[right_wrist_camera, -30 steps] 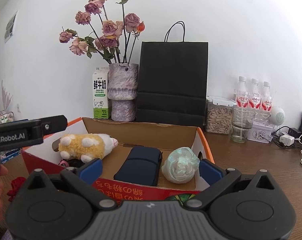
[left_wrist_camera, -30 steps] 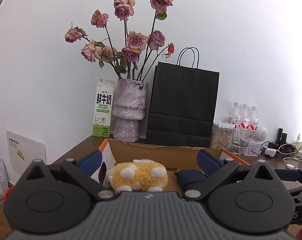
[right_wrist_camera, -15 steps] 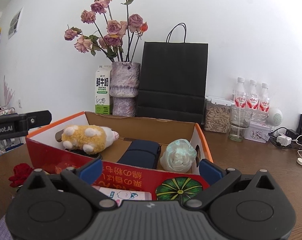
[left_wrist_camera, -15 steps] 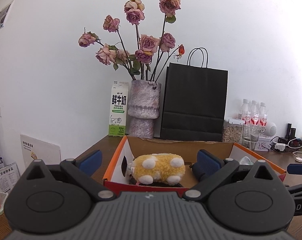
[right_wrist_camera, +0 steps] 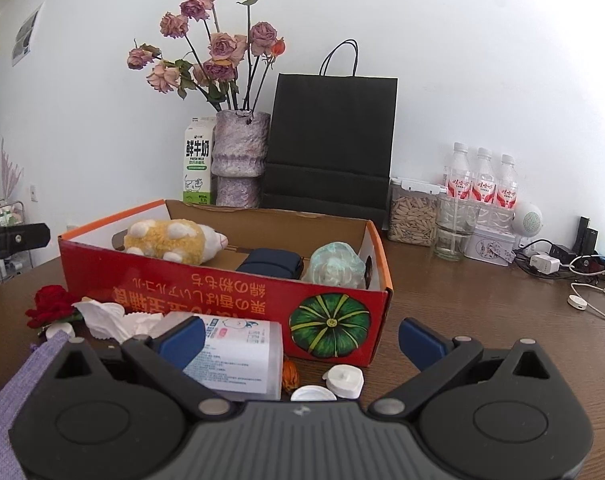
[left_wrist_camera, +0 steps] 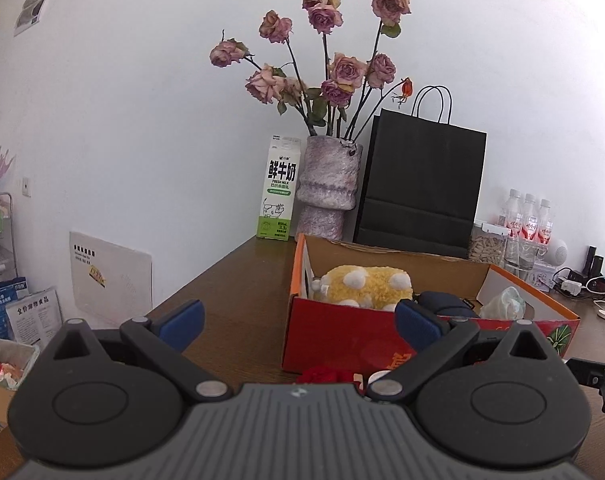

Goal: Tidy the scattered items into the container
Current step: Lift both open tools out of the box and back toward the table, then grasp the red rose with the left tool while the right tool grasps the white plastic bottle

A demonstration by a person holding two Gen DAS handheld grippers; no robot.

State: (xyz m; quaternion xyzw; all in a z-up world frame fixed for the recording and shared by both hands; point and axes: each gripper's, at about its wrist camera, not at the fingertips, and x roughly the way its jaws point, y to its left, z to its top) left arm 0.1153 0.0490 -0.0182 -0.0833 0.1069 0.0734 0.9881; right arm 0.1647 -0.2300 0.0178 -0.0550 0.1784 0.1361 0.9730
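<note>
A red cardboard box [right_wrist_camera: 230, 292] with a pumpkin picture holds a yellow plush [right_wrist_camera: 170, 240], a navy pouch [right_wrist_camera: 270, 262] and a pale green crumpled bundle [right_wrist_camera: 334, 266]. On the table in front of it lie a red rose [right_wrist_camera: 52, 304], white tissue [right_wrist_camera: 106, 316], a clear wipes pack [right_wrist_camera: 238, 354], two white caps [right_wrist_camera: 344, 378] and a purple cloth [right_wrist_camera: 18, 384]. My right gripper [right_wrist_camera: 302, 340] is open just short of the pack and caps. My left gripper [left_wrist_camera: 298, 320] is open, with the box [left_wrist_camera: 342, 340] and rose [left_wrist_camera: 326, 374] ahead.
Along the back wall stand a milk carton [right_wrist_camera: 198, 170], a vase of dried roses [right_wrist_camera: 238, 160], a black paper bag [right_wrist_camera: 330, 144], a seed jar [right_wrist_camera: 412, 216], a glass, bottles [right_wrist_camera: 482, 180] and chargers with cables [right_wrist_camera: 582, 280]. The table's left edge [left_wrist_camera: 206, 280] drops off near the box.
Both grippers have drawn back from over the box toward the table's front. The loose items in front of the box have come into the right wrist view. Both stay open.
</note>
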